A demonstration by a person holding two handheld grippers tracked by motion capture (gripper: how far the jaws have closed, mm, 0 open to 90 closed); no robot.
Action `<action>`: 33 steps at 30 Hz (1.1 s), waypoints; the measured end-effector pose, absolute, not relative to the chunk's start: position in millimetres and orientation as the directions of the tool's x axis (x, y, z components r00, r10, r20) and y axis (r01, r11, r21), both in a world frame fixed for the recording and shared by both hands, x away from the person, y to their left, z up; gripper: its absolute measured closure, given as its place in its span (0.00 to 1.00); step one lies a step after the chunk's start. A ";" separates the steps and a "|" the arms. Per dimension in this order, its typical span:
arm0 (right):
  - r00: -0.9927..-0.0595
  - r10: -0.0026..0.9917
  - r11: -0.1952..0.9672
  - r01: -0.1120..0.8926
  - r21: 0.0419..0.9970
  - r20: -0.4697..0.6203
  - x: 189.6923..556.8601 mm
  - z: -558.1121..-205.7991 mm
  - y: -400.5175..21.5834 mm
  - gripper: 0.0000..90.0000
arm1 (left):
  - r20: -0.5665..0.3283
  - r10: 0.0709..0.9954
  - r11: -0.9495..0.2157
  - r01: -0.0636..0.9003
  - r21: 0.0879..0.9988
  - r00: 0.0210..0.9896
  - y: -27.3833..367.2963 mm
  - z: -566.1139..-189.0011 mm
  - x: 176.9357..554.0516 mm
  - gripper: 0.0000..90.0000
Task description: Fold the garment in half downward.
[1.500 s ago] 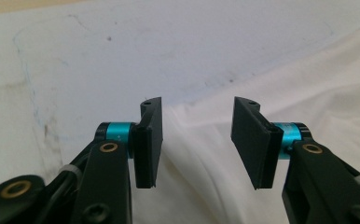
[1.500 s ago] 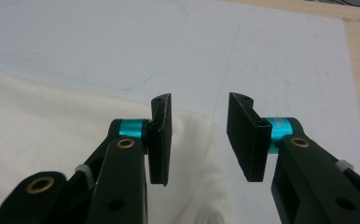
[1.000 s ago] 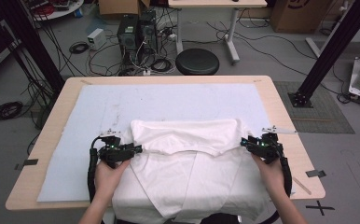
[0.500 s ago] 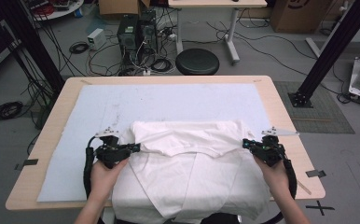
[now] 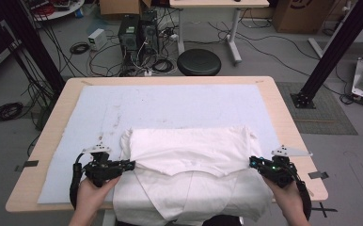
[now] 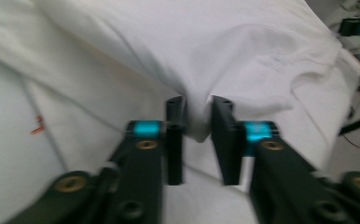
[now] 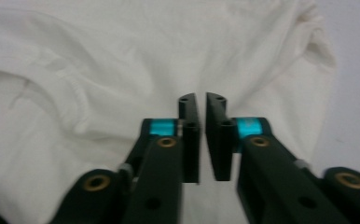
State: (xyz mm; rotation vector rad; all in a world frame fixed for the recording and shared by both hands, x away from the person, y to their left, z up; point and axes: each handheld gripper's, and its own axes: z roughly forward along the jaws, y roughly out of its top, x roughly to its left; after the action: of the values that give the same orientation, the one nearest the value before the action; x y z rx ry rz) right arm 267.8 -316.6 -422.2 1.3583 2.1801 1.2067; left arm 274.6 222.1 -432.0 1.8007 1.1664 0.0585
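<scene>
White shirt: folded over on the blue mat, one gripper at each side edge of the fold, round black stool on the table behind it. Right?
One slip: the round black stool stands on the floor beyond the table's far edge, not on it, as the high view shows. The rest holds: the white shirt lies folded over on the blue mat, with the left gripper and right gripper at its side edges.

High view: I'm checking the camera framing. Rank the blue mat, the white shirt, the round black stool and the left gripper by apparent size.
1. blue mat
2. white shirt
3. and 4. round black stool and left gripper: similar; the stool is farther off, so unranked.
</scene>
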 end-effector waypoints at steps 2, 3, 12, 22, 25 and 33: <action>-0.479 0.859 0.168 0.597 0.784 0.181 267.0 -425.8 -318.9 0.79 | -0.422 0.752 -0.052 0.683 0.729 0.507 224.0 -435.6 275.0 0.65; -0.471 0.864 0.160 0.594 0.789 0.179 266.6 -426.6 -319.2 0.74 | -0.425 0.759 -0.035 0.683 0.730 0.494 224.9 -437.3 275.4 0.62; -0.493 0.844 0.184 0.637 0.749 0.212 267.5 -440.0 -305.0 0.85 | -0.420 0.741 -0.097 0.703 0.705 0.524 209.4 -448.7 279.3 0.77; -0.495 0.849 0.187 0.609 0.771 0.184 261.3 -435.0 -308.9 0.85 | -0.426 0.738 -0.092 0.702 0.706 0.524 210.0 -448.8 277.7 0.81; -0.459 0.871 0.166 0.610 0.775 0.175 261.5 -435.8 -311.7 0.67 | -0.424 0.744 -0.082 0.700 0.709 0.517 210.6 -450.0 277.0 0.73; -0.501 0.841 0.206 0.645 0.735 0.204 262.7 -441.3 -307.5 0.97 | -0.428 0.723 -0.101 0.697 0.710 0.541 207.7 -448.8 277.2 0.93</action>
State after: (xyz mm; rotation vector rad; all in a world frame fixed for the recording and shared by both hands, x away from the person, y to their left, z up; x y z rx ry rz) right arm 262.7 -307.5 -441.3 1.4143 2.2401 1.1763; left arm 277.2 207.7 -448.8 1.8187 1.1732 0.0347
